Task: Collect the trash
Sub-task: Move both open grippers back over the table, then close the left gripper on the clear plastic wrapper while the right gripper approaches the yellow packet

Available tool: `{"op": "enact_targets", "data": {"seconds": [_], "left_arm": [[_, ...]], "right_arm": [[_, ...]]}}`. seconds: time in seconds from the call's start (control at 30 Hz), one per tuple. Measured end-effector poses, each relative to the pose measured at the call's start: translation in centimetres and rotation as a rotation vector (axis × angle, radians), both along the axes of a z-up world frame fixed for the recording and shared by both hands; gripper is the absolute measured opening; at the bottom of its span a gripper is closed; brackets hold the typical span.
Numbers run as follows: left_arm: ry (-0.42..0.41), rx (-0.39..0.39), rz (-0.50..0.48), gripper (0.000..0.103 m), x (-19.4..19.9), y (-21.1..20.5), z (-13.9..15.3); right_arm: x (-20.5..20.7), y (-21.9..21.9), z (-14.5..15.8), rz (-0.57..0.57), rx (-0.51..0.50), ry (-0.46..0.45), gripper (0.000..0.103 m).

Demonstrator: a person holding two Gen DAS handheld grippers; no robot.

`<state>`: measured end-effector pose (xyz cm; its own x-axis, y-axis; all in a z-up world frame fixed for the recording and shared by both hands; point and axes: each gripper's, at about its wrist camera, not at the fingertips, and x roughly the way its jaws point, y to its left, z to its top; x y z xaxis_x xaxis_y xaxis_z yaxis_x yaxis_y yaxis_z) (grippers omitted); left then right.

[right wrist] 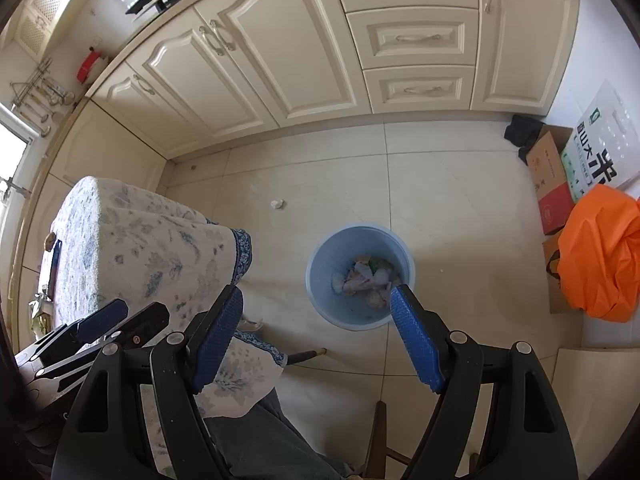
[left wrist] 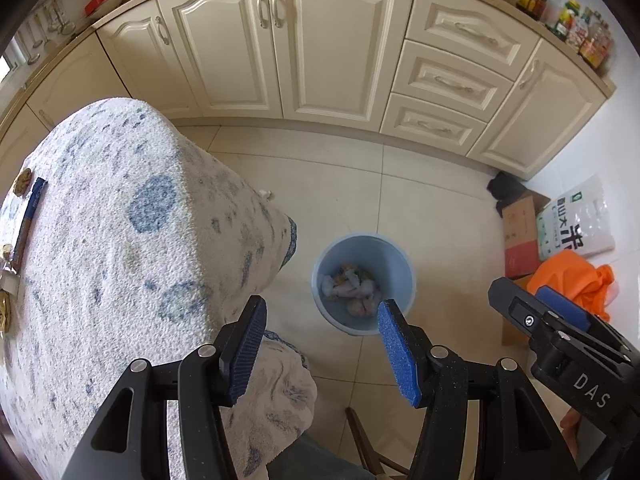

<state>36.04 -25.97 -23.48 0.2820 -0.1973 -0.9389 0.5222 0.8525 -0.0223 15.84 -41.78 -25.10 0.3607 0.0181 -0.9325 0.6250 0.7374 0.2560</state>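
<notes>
The bin (right wrist: 359,276) sits on the floor just beyond my right fingertips, its rim partly behind the right-hand pad, and in the left wrist view it lies likewise ahead of the left gripper's (left wrist: 320,354) right-hand pad. It is a round pale-blue plastic pail, upright and open-topped, with crumpled white wrappers (right wrist: 366,280) and bits of green and orange heaped on its bottom; the walls above the heap are bare, so I judge it far from full. I hold both grippers high over its mouth, pointing steeply down, which I take to be the dropping position: anything let go here should fall inside

The right gripper (right wrist: 318,340) has its fingers spread wide with nothing between them, only floor and bin showing through the gap. The left gripper is also spread, somewhat narrower, and empty

Further out past the fingertips, one small white scrap (right wrist: 277,203) lies on the tile, well apart from the bin, near the corner of the cloth-covered table (right wrist: 132,232); I reckon it still wants collecting. To the left of my fingers the table's floral cloth hangs down, and a few small items lie on its far edge, too small to name
</notes>
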Motion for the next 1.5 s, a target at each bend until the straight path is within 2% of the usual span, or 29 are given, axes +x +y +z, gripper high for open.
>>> {"op": "enact_targets", "data": {"seconds": [0.3,0.6,0.87,0.97,1.03,1.2,1.37,1.5], "left_arm": [[-0.037,-0.029,0.027,0.054,-2.0,3.4,2.3],[-0.085,-0.057,0.081,0.056,-5.0,8.4,4.9],[-0.133,-0.087,0.138,0.061,-8.6,13.7,7.4],[-0.155,-0.101,0.175,0.063,-10.1,16.3,8.3],[-0.173,-0.113,0.2,0.068,-11.1,18.2,8.9],[-0.207,-0.128,0.269,0.07,-13.8,23.1,9.6],[-0.218,-0.132,0.376,0.074,-15.8,28.6,9.8],[-0.227,-0.133,0.466,0.075,-17.2,32.2,10.3]], "right_arm": [[-0.1,2.5,1.7,0.038,-0.016,-0.034,0.078],[-0.5,6.2,3.6,0.093,-0.024,-0.077,0.078],[-0.8,10.2,5.4,0.158,-0.032,-0.119,0.079],[-1.0,12.2,5.9,0.187,-0.031,-0.129,0.081],[-1.1,13.7,6.3,0.213,-0.034,-0.139,0.083],[-1.1,17.8,6.9,0.275,-0.051,-0.156,0.09],[-0.6,22.2,6.9,0.344,-0.054,-0.168,0.091],[0.3,26.1,7.0,0.444,-0.066,-0.167,0.091]]}}
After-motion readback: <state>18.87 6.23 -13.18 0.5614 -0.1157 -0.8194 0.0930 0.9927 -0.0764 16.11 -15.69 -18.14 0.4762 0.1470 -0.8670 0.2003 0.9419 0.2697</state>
